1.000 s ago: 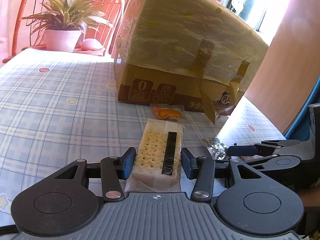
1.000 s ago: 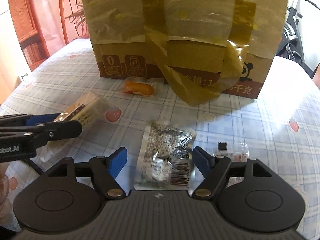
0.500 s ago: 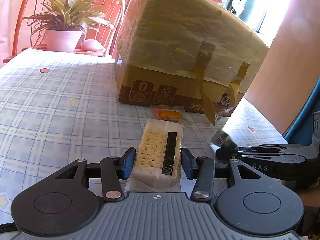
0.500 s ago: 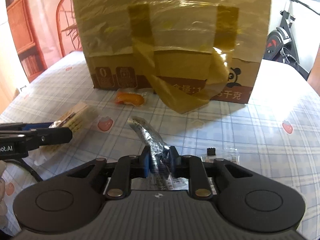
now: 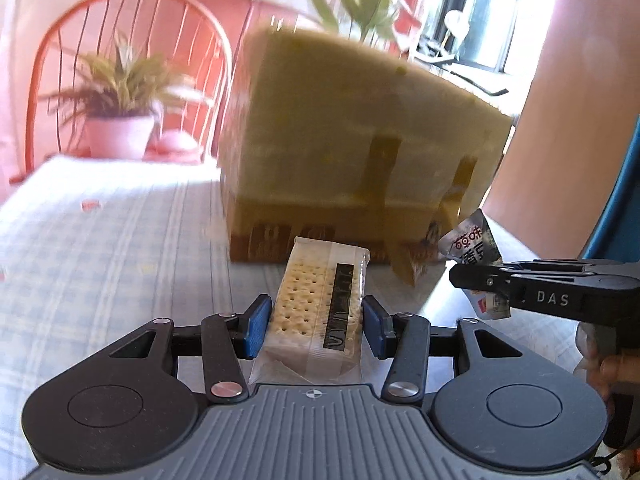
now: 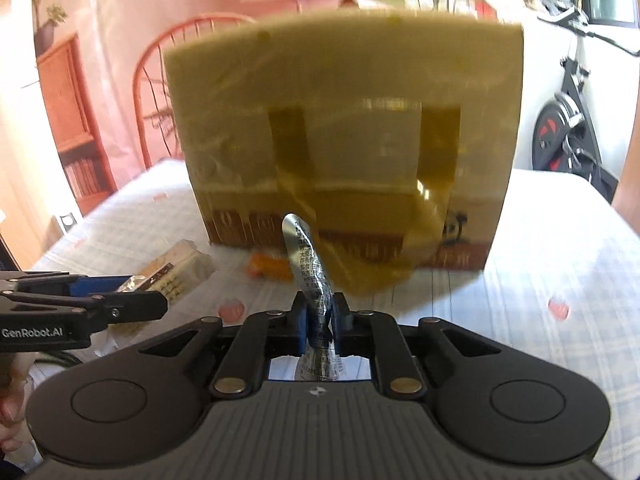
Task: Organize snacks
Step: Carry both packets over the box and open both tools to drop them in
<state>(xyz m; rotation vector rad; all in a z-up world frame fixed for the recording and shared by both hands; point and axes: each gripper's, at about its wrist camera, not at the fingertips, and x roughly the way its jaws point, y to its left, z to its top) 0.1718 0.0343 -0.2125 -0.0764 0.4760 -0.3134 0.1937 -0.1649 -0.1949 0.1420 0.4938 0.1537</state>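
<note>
Red wire chair (image 5: 128,60), potted plant (image 5: 120,120) (blurred), sunlit window (image 5: 492,12).

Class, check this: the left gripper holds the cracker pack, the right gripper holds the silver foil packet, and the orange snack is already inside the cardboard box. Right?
Not quite. The orange snack lies on the table in front of the cardboard box, as the right wrist view shows. The rest stands.

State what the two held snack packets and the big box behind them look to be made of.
Cracker packet in the left gripper: clear glossy plastic film; the crackers show through.
Silver packet in the right gripper: likely metallised foil; shiny and crinkled.
Box: brown cardboard, apparently covered in yellowish translucent plastic with darker tape strips.
</note>
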